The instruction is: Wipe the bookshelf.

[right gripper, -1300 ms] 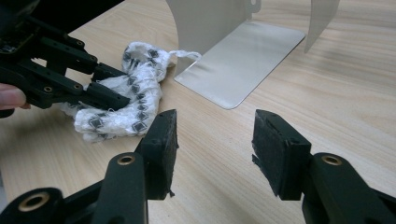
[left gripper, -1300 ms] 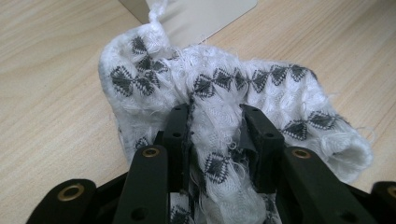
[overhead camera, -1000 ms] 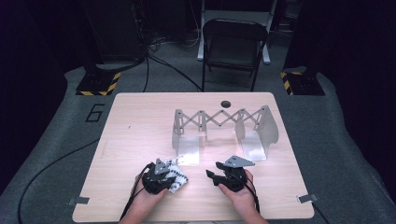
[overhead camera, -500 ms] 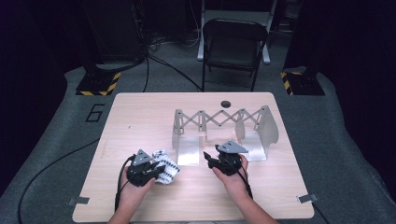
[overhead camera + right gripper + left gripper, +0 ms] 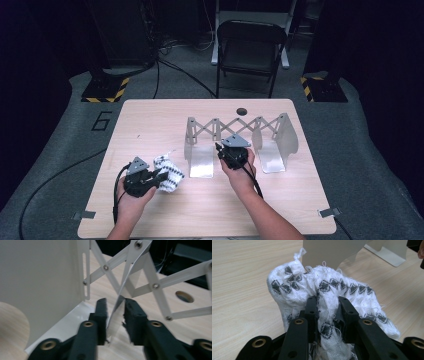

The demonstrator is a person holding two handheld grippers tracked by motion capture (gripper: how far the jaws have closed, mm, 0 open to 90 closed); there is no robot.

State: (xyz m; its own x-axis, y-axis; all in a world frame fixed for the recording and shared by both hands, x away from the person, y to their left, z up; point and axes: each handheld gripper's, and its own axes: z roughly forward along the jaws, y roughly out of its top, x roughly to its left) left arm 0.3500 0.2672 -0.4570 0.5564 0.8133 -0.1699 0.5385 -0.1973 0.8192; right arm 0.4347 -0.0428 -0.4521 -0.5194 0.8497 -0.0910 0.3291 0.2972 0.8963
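Left gripper point(image 5: 159, 176): jaws closed most of the way on a white cloth with black pattern point(image 5: 324, 292). In the left gripper view a fold of the cloth runs up between the two jaws and is pinched there; the rest bunches out past the tips and to both sides. In the high view the cloth sits at the near left of the counter point(image 5: 150, 125), just left of the rack's left plate.

Right gripper point(image 5: 223, 150): jaws have just been closing. In the right gripper view a thin metal plate edge point(image 5: 117, 312) of the white scissor-link rack point(image 5: 235, 131) stands between the jaws, close to both pads; contact on both sides cannot be told for sure. Gripper sits between the rack's two larger end plates.
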